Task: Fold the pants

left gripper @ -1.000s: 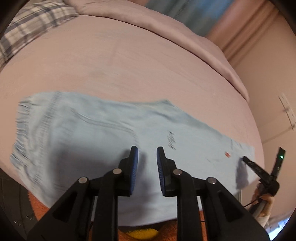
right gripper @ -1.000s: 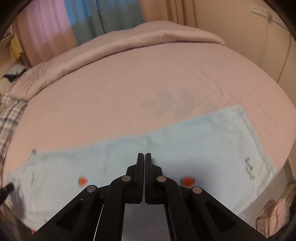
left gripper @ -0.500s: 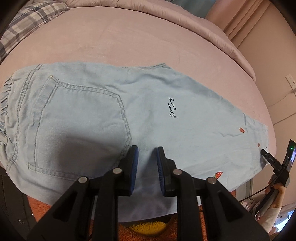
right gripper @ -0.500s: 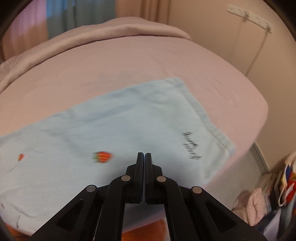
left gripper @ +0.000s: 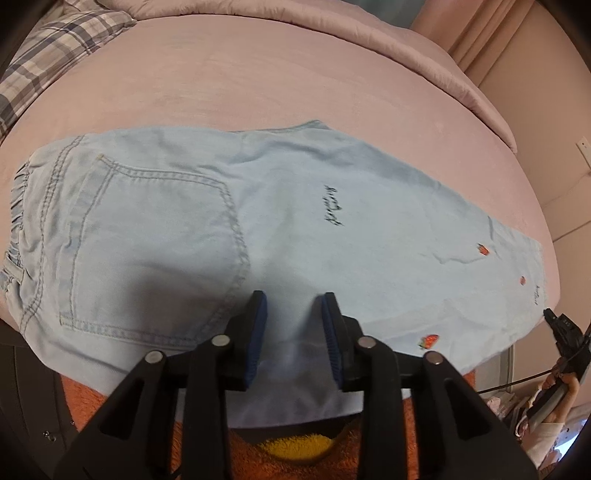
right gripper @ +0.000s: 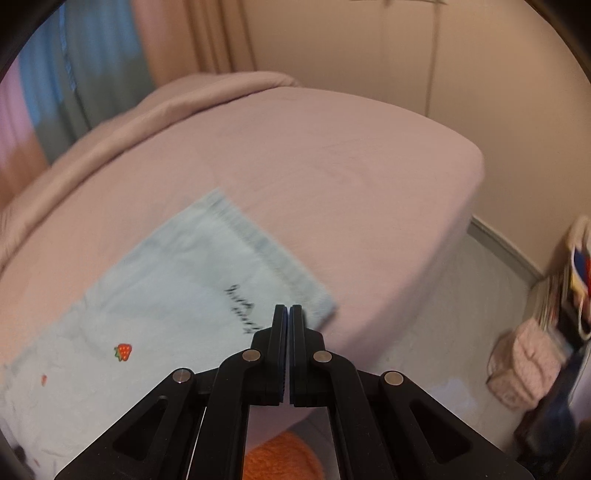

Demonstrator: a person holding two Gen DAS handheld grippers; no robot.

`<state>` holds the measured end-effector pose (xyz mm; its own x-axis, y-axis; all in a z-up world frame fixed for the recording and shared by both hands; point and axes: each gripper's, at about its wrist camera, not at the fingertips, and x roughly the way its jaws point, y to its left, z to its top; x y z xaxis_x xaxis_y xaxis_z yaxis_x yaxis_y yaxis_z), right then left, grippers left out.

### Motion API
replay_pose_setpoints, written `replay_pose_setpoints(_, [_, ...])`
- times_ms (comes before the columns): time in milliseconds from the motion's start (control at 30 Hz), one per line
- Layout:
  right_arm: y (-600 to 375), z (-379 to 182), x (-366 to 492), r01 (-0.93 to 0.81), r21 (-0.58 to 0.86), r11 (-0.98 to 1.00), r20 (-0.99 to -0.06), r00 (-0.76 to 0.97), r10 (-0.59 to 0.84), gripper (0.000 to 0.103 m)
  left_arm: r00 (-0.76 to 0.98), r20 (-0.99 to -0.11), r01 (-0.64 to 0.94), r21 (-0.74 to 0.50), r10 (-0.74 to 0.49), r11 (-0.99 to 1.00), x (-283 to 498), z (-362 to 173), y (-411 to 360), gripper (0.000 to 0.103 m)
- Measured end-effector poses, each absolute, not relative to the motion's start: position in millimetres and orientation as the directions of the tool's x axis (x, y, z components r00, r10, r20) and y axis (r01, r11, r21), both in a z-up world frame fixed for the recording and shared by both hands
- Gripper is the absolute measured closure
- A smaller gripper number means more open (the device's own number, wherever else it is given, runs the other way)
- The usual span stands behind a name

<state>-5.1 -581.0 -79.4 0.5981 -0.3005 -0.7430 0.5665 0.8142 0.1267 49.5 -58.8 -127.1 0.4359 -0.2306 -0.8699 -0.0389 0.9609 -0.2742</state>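
Observation:
Light blue denim pants lie flat across the pink bed, waistband at the left and leg hem at the right, with small strawberry patches and dark script. My left gripper hovers over the near edge by the back pocket. Its jaws are opening, and the cloth shows between the blue pads without being pinched. My right gripper is shut and empty, just above the hem corner of the pants. That right gripper also shows at the far right of the left wrist view.
A plaid pillow lies at the bed's far left and a folded pink duvet along its far side. Below the near bed edge is an orange rug. Bags and clutter stand on the floor to the right.
The left jaws have spread wider, and that gripper has sunk closer to the pants' near edge. The right gripper has swung right along the leg to the hem corner, still shut.

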Motion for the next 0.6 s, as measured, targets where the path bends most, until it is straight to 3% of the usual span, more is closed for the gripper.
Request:
replay_pose_setpoints(33, [-584.7,-81.0,-9.6,0.575,0.148,0.805,-0.745,0.6,-0.292,0.102,0.432,-0.868,-0.031,-0.286,-0.245,0.958,48.9,-125.6,-61.0,0.064])
replay_pose_setpoints(100, [-593.1,-83.1,-17.1,0.604,0.175,0.778,-0.751,0.593,-0.292,0.057,0.43,-0.857,-0.006,-0.316,-0.283,0.949,47.8,-121.4,-67.2,0.054])
replay_pose_setpoints(133, [-596.3,-85.3,-21.6,0.619,0.184,0.764,-0.748,0.592,-0.3,0.051,0.431,-0.85,0.011,-0.329,-0.302,0.944,47.0,-119.3,-70.6,0.051])
replay_pose_setpoints(267, [-601.7,-91.9,-28.0,0.614,0.266,0.743,-0.742,0.622,-0.249,0.05,0.451,-0.819,0.081,-0.359,-0.355,0.93,45.7,-110.9,-87.2,0.034])
replay_pose_setpoints(600, [-595.9,-103.3,2.8,0.537,0.435,0.723,-0.709,0.699,-0.093,0.05,0.395,-0.842,0.111,-0.353,-0.367,0.929,50.6,-126.2,-105.0,0.033])
